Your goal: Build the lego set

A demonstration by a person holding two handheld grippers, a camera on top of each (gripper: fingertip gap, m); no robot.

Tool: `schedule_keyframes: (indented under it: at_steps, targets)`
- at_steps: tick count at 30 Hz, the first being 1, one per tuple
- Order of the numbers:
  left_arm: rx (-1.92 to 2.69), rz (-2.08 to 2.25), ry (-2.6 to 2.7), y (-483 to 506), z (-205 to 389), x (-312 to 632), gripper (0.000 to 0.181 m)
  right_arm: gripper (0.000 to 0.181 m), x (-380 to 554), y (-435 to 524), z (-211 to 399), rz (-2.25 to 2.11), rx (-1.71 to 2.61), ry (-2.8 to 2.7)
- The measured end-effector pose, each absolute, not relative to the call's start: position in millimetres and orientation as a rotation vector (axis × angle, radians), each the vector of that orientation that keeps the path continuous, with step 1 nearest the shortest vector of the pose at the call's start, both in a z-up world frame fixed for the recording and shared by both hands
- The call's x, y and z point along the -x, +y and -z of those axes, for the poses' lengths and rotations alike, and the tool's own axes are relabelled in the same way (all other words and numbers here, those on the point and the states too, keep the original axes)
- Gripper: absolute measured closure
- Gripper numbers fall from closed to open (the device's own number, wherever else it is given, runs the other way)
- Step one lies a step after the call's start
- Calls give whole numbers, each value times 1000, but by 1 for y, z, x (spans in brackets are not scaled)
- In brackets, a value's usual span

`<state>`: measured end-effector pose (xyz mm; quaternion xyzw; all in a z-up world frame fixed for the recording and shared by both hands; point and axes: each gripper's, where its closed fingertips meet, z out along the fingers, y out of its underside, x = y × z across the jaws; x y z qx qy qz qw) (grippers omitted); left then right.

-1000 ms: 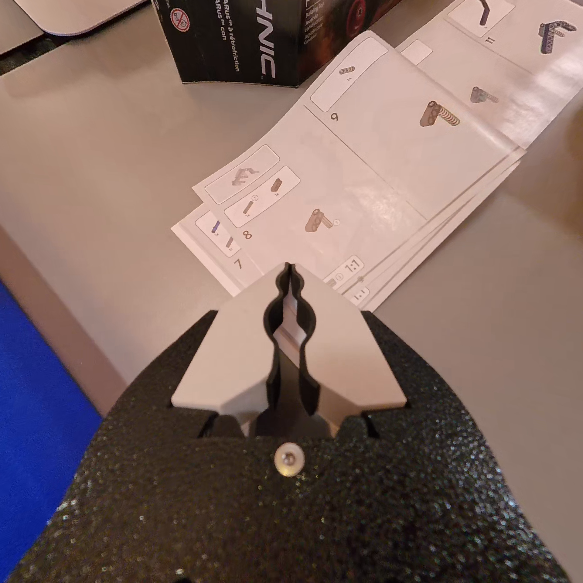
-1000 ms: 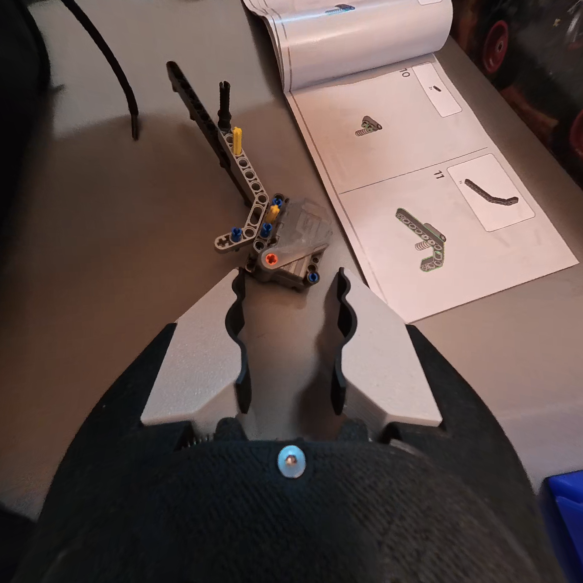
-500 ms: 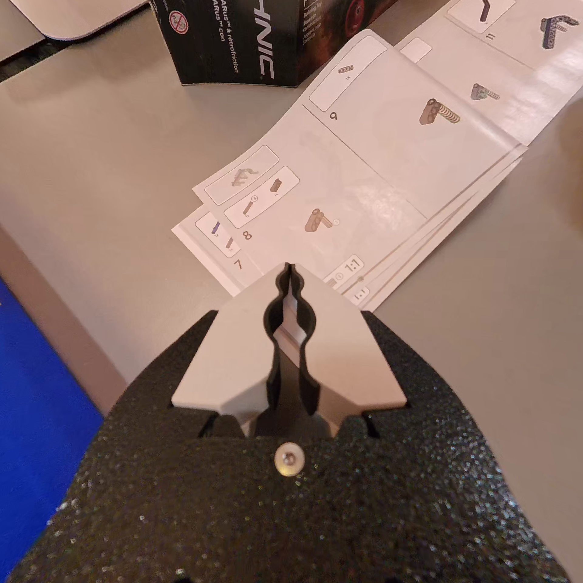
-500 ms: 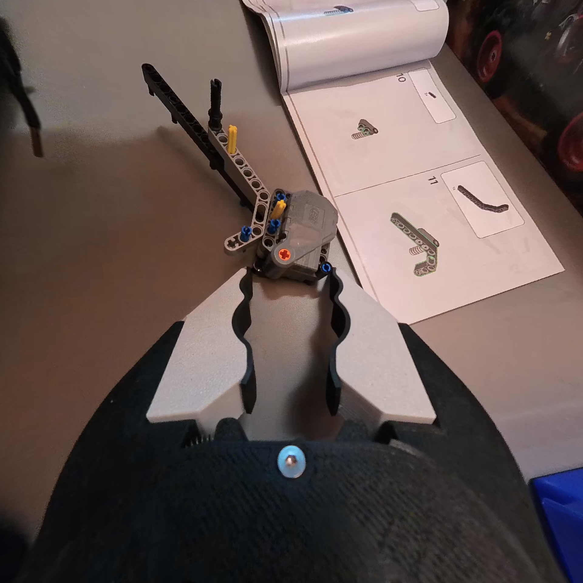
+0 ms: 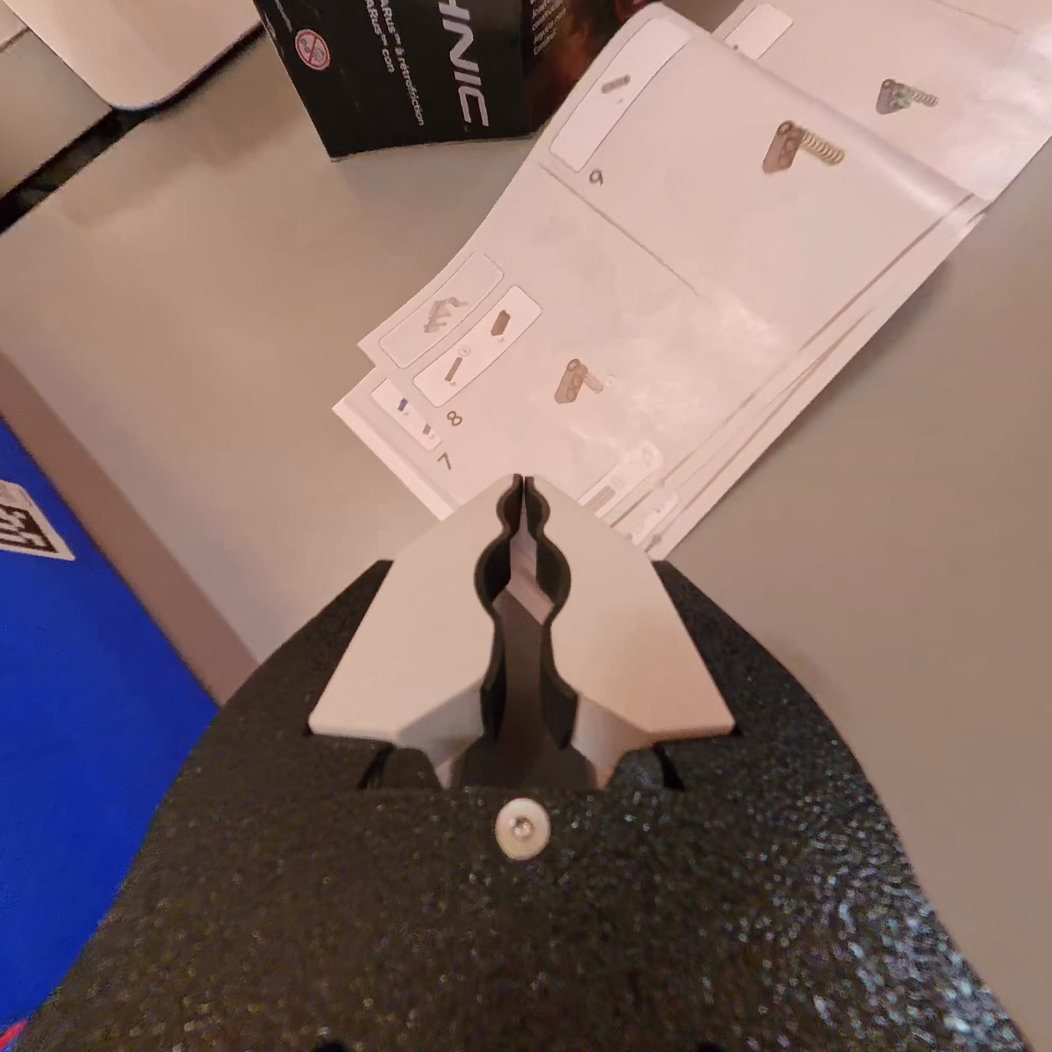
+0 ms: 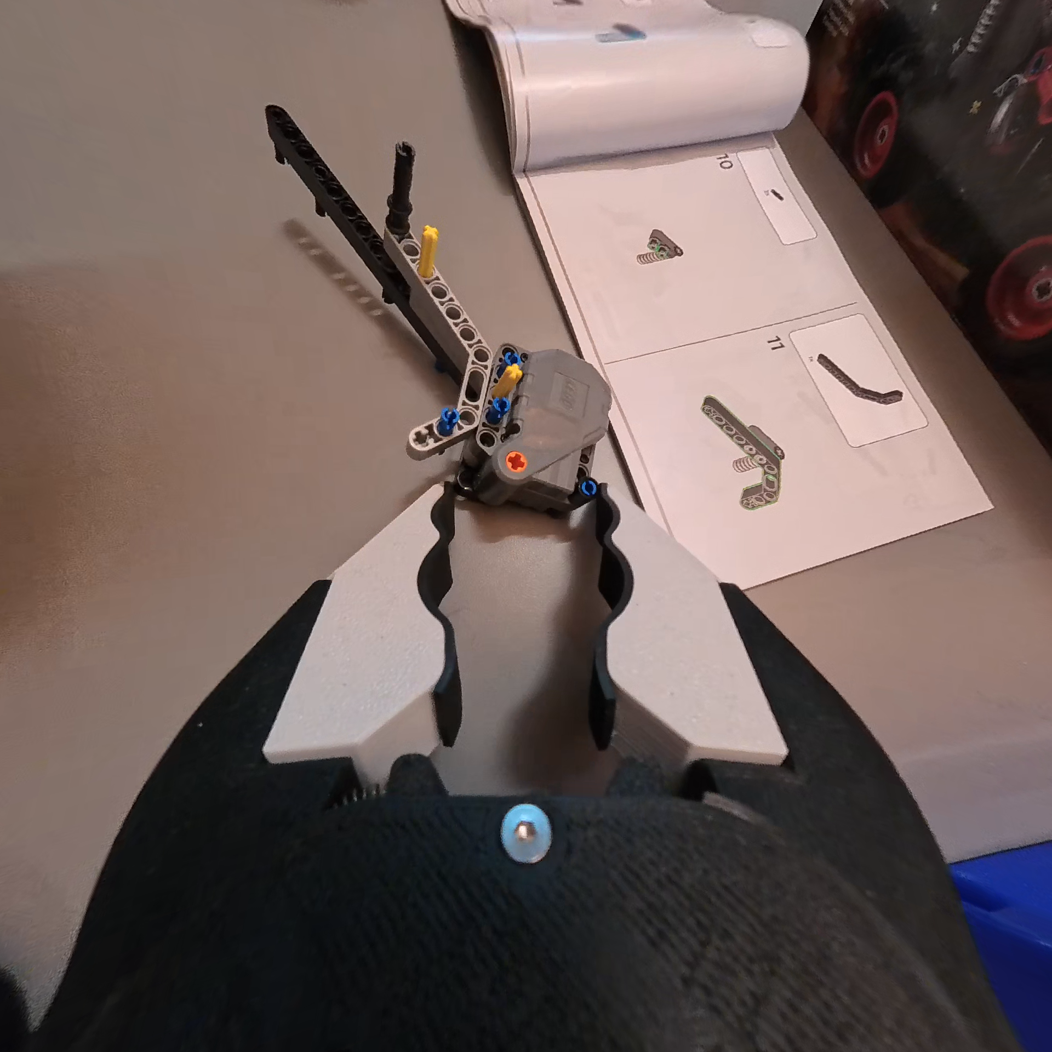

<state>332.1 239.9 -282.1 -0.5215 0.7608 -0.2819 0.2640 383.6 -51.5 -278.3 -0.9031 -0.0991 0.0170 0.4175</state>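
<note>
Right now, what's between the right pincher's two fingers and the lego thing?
Nothing: the right gripper is open with fingertips touching the grey motor block, as the right wrist view shows.

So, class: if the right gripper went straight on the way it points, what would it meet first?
The right gripper, open, would likely meet the grey motor block of the lego assembly first; its fingertips already flank the block's near end, though contact is unclear.

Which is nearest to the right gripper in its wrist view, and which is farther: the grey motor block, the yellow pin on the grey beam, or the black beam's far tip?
From the right gripper:
1. Grey motor block, at the fingertips.
2. Yellow pin, up the grey beam.
3. Black beam's far tip, upper left.
</note>
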Motion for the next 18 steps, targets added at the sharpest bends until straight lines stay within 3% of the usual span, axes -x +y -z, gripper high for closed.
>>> schedule_keyframes:
  at_steps: [1,9,11,13,18]
  targets:
    - [1396,752,2052,240,281,-333,181,133,-384,-51,278,-38,2265,-253]
    - [1340,902,1946,225,251,-336,181,112,-395,-63,235,58,2085,-211]
    - [1308,981,1939,211,242,-332,181,115,-399,-68,191,135,1882,-180]
    - [1293,1083,1931,198,233,-324,181,143,-408,-69,136,239,1626,-61]
    - [1269,1129,1885,212,207,-288,181,130,-343,20,80,389,1574,-161]
